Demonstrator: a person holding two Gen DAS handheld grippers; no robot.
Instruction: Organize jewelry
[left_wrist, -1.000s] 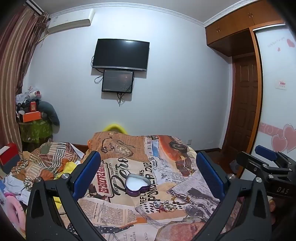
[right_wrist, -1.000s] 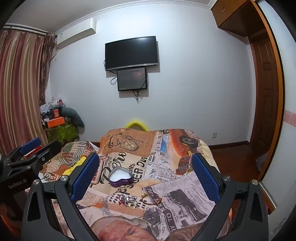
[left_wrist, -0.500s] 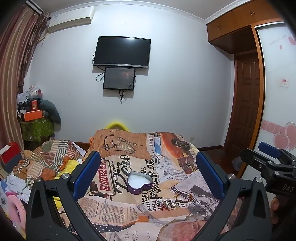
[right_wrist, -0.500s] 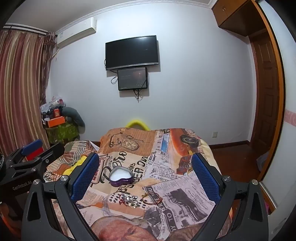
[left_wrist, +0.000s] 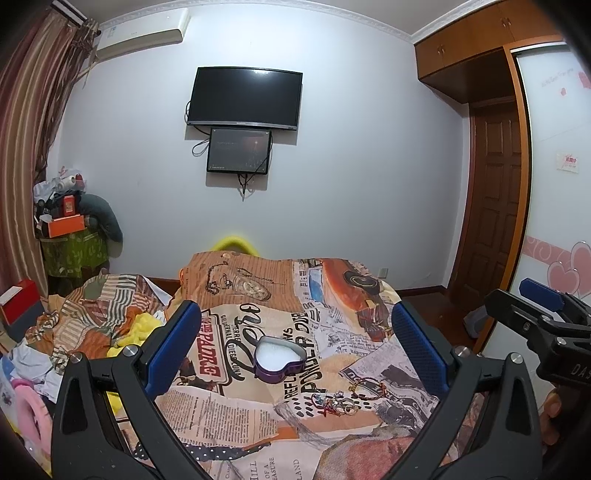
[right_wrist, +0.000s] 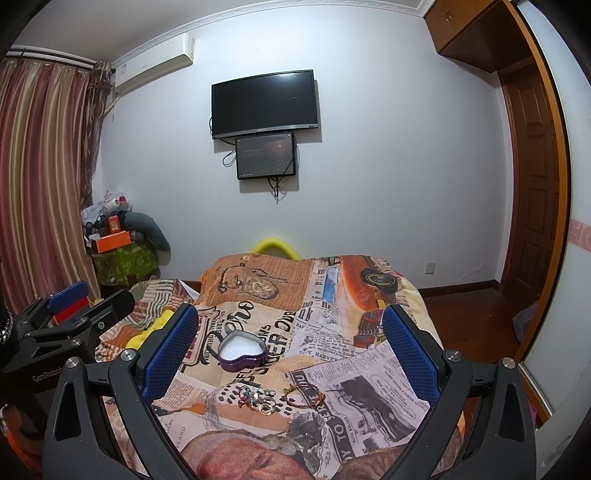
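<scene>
Jewelry (right_wrist: 275, 398) lies loose on the bed (right_wrist: 354, 373), just near of the empty heart-shaped tin (right_wrist: 242, 350), so nothing is sorted yet. Your left tool (left_wrist: 295, 350) and right tool (right_wrist: 284, 350) are both released, holding nothing. Individual pieces are too small to distinguish.
</scene>
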